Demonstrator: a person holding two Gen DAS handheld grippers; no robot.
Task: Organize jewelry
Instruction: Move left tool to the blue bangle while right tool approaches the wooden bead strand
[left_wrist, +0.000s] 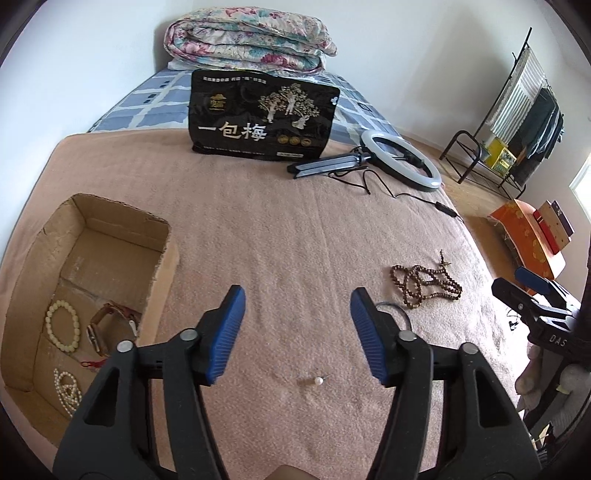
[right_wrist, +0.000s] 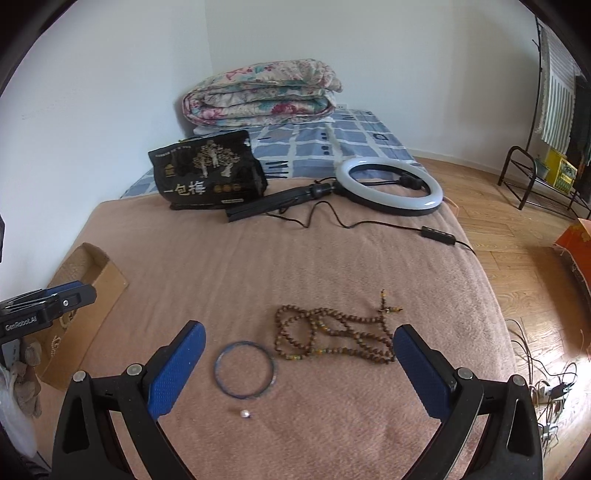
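My left gripper (left_wrist: 296, 295) is open over the pink blanket with nothing between its fingers. A small pearl stud (left_wrist: 317, 381) lies just below them. To its left stands a cardboard box (left_wrist: 168, 258) holding a cream bead bracelet (left_wrist: 62, 328), a brown-strap watch (left_wrist: 107, 325) and a pearl string (left_wrist: 68, 391). My right gripper (right_wrist: 299, 328) stands wide open above a blue bangle (right_wrist: 215, 369), the pearl stud (right_wrist: 245, 414) and a brown wooden bead necklace (right_wrist: 332, 332), touching none of them. In the left wrist view the necklace (left_wrist: 424, 284) lies to the right, and one finger half hides the bangle (left_wrist: 400, 312).
A black snack bag (right_wrist: 210, 173), a ring light (right_wrist: 391, 188) with its folded tripod and trailing cable, and a folded floral quilt (right_wrist: 262, 96) lie further back on the bed. The bed's edge drops to a wooden floor (right_wrist: 517, 229) on the right, where a clothes rack and an orange box stand.
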